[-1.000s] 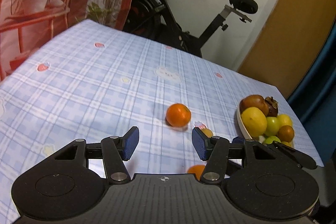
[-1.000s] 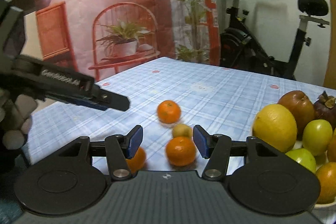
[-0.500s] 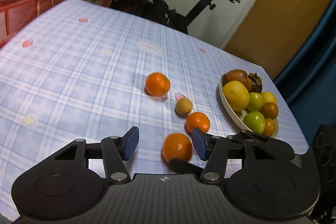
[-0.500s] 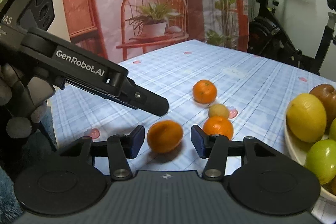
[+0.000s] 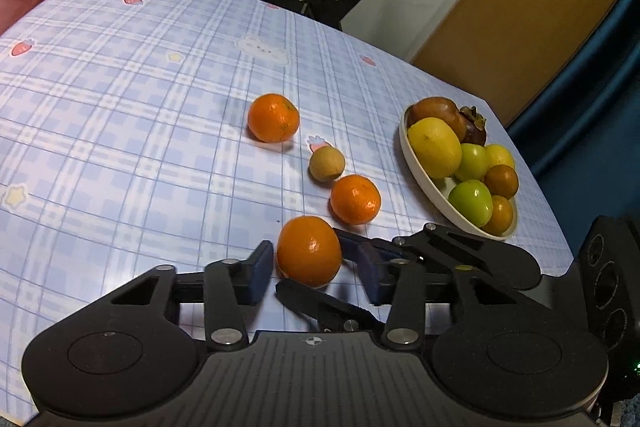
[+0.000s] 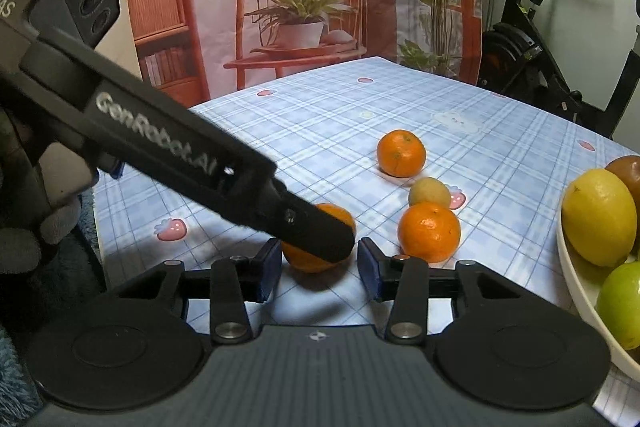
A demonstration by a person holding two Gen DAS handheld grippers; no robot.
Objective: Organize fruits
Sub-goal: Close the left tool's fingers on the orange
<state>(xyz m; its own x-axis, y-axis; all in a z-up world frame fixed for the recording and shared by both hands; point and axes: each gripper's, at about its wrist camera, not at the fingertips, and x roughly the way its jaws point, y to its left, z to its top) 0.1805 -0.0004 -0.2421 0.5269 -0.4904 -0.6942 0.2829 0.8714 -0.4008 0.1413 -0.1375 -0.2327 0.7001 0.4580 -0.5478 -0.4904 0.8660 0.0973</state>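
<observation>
On the blue checked tablecloth (image 5: 120, 99) your nearest round orange mandarin (image 5: 309, 250) sits between both pairs of closing blue pads, left gripper (image 5: 314, 269) seemingly nearer contact than right gripper (image 6: 319, 269), white fruit bowl (image 5: 424, 193) off rightward.

Each black claw (image 5: 312, 269) is fitted with blue pads (image 5: 260, 267), silver screws, and "GenRobot.AI" lettering in white.

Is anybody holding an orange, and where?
Not clearly. The nearest orange sits on the table between both grippers' fingers, which have just been closing. The left gripper shows a gap; the right gripper cannot be told.
</observation>
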